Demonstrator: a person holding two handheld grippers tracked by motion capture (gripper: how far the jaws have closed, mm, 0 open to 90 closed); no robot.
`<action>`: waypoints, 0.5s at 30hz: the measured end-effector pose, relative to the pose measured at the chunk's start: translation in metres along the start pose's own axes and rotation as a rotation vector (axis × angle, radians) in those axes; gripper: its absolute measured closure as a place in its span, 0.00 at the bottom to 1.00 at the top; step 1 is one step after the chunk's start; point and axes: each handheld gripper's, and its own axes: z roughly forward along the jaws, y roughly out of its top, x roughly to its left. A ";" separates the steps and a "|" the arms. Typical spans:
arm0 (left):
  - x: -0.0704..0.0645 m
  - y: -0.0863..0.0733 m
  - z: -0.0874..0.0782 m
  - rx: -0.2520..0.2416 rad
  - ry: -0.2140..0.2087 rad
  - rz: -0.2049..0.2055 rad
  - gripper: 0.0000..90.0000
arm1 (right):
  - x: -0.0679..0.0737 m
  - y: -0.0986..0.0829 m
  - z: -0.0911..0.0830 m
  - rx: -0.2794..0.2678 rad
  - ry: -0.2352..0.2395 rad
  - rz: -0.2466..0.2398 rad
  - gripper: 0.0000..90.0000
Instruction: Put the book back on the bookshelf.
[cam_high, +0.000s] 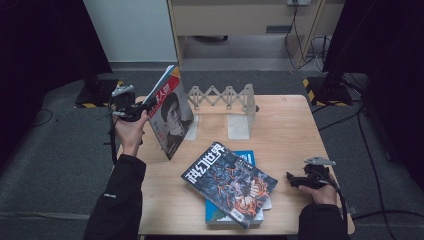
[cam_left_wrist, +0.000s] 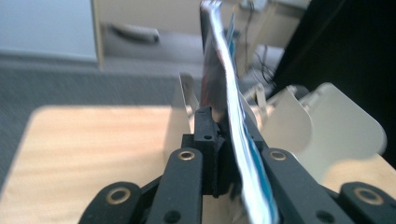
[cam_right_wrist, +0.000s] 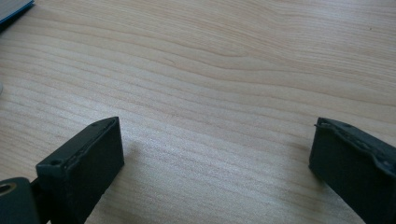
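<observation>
A magazine with a portrait on its red and grey cover (cam_high: 170, 117) stands tilted at the table's left, lower corner near the wood. My left gripper (cam_high: 137, 109) is shut on its upper left edge. In the left gripper view the jaws pinch the magazine (cam_left_wrist: 219, 65) edge-on, with my left gripper (cam_left_wrist: 225, 140) closed around its pages. A dark illustrated magazine (cam_high: 230, 181) lies flat on a blue book (cam_high: 246, 159) at the front middle. My right gripper (cam_high: 294, 179) rests low at the right front, open, with bare wood between the jaws of my right gripper (cam_right_wrist: 215, 149).
A white expanding bookend rack (cam_high: 226, 100) stands at the back middle of the wooden table (cam_high: 285, 130), close behind the held magazine; its plate (cam_left_wrist: 336, 121) shows in the left gripper view. The blue book's corner (cam_right_wrist: 11, 8) lies far from the right jaws.
</observation>
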 end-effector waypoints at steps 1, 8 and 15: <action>0.000 0.002 0.000 0.027 -0.007 -0.003 0.90 | 0.000 0.000 0.000 0.000 0.001 0.000 0.03; -0.007 0.011 0.020 0.132 0.002 0.008 0.79 | 0.000 0.000 0.000 -0.001 0.001 -0.002 0.03; -0.014 0.010 0.019 0.085 0.091 0.045 0.95 | 0.000 0.000 0.000 -0.002 0.006 -0.012 0.03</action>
